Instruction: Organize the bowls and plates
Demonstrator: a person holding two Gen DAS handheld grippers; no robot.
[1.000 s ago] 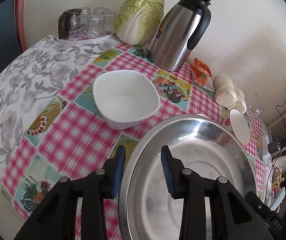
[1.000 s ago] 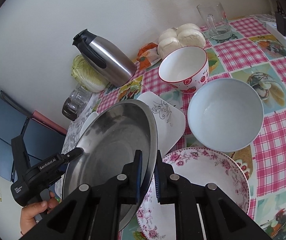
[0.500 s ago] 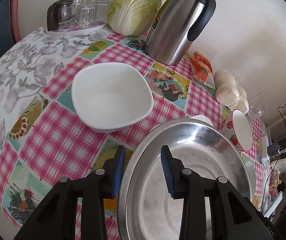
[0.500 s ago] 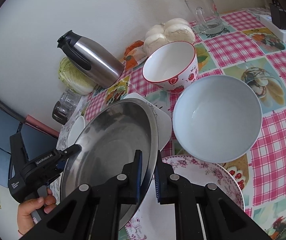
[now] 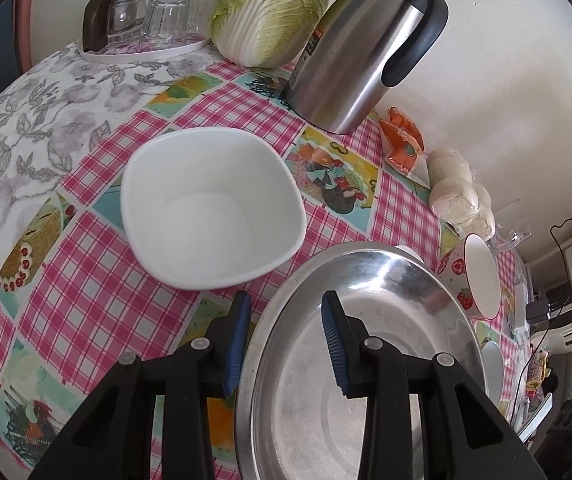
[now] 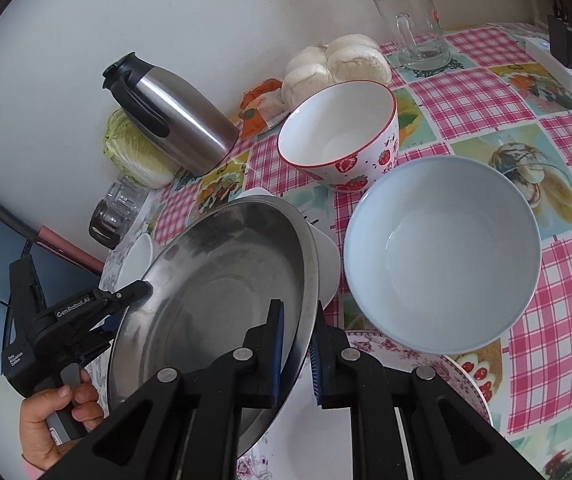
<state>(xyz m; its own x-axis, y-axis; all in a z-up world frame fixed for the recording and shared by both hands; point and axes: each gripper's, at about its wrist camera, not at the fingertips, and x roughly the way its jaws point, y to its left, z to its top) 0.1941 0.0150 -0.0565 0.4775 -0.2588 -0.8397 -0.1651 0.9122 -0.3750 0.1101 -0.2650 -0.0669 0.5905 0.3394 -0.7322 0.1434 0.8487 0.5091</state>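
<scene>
My right gripper [image 6: 297, 350] is shut on the rim of a large steel plate [image 6: 214, 304] and holds it tilted above a white square plate [image 6: 326, 268] and a floral plate [image 6: 462, 384]. My left gripper [image 5: 284, 340] is open, its jaws straddling the steel plate's [image 5: 366, 360] opposite rim without clamping it. A white square bowl [image 5: 210, 212] sits just ahead of the left gripper. A pale blue bowl [image 6: 442, 252] and a strawberry bowl [image 6: 342, 136] stand right of the steel plate.
A steel thermos jug [image 5: 362, 44], a cabbage [image 5: 274, 8] and a tray of glasses [image 5: 146, 12] stand along the wall. Buns [image 6: 338, 64], an orange packet [image 6: 262, 108] and a glass mug [image 6: 418, 28] are at the back. A power strip [image 6: 558, 60] lies far right.
Both grippers and the steel plate have shifted forward and left; the white square bowl now sits closer to the left gripper, and the plate covers more of the white square plate.
</scene>
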